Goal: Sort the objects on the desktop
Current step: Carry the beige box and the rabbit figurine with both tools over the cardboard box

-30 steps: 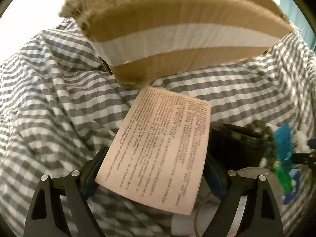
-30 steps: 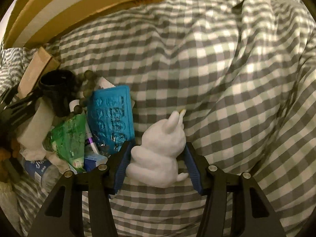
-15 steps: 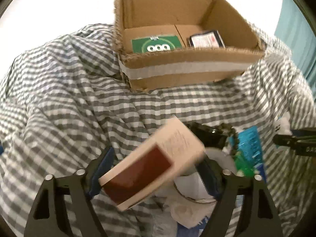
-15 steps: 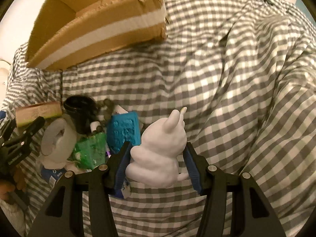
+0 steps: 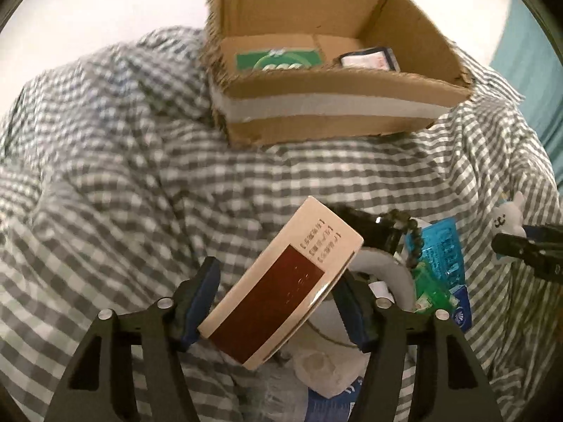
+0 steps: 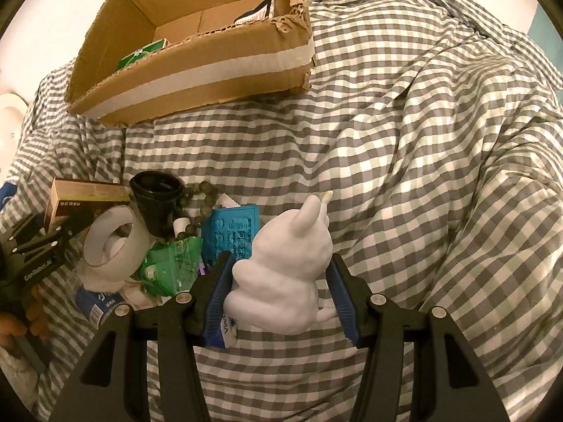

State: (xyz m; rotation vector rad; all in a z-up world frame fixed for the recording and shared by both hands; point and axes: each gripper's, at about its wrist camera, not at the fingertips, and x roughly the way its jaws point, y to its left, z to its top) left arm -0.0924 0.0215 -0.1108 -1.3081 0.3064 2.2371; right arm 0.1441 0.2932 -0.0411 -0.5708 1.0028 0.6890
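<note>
My left gripper is shut on a cream box with a dark red panel, held tilted above the checked cloth; the box also shows in the right wrist view. My right gripper is shut on a white rabbit figure, also visible in the left wrist view. An open cardboard box stands at the back and holds a green packet and a dark sachet. It shows in the right wrist view too.
A pile lies on the grey checked cloth: a tape roll, a black cup, a bead string, a blue blister pack, a green wrapper and a blue tissue pack.
Both grippers have risen and pulled back from the cardboard box, whose inside now shows. The cream box has turned in the left gripper, showing its red face instead of the printed side.
</note>
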